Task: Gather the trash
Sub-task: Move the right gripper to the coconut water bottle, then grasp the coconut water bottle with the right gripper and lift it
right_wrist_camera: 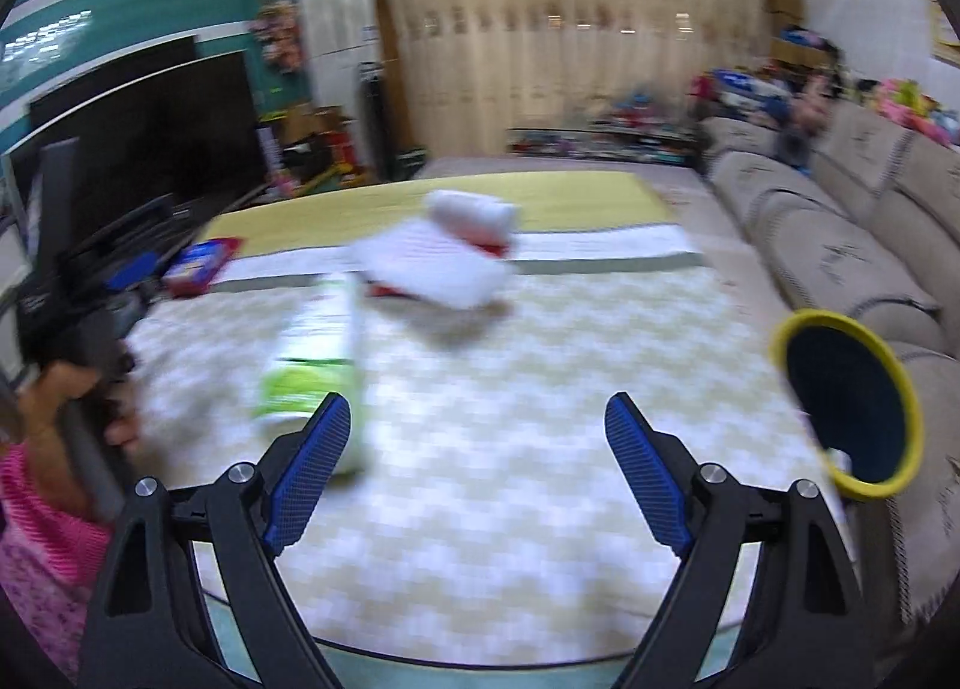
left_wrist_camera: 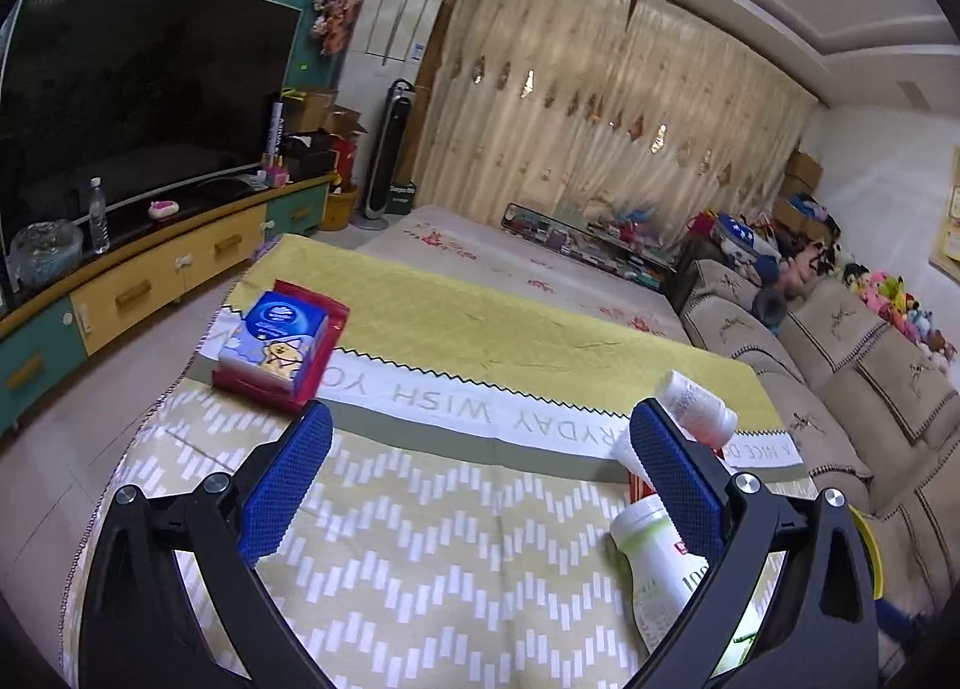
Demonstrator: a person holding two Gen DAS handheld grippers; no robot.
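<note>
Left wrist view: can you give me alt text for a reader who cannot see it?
An open left gripper hovers, empty, over a table covered by a yellow patterned cloth. A white and green bottle and a clear bottle lie by its right finger, and a tissue pack sits on a red packet at far left.

Television [left_wrist_camera: 138, 89] far left on a low cabinet [left_wrist_camera: 150, 281]; water bottle [left_wrist_camera: 98, 215] before it. Curtains [left_wrist_camera: 600, 107] far. Sofa [left_wrist_camera: 852, 389] right, soft toys [left_wrist_camera: 900, 299] along its back.
</note>
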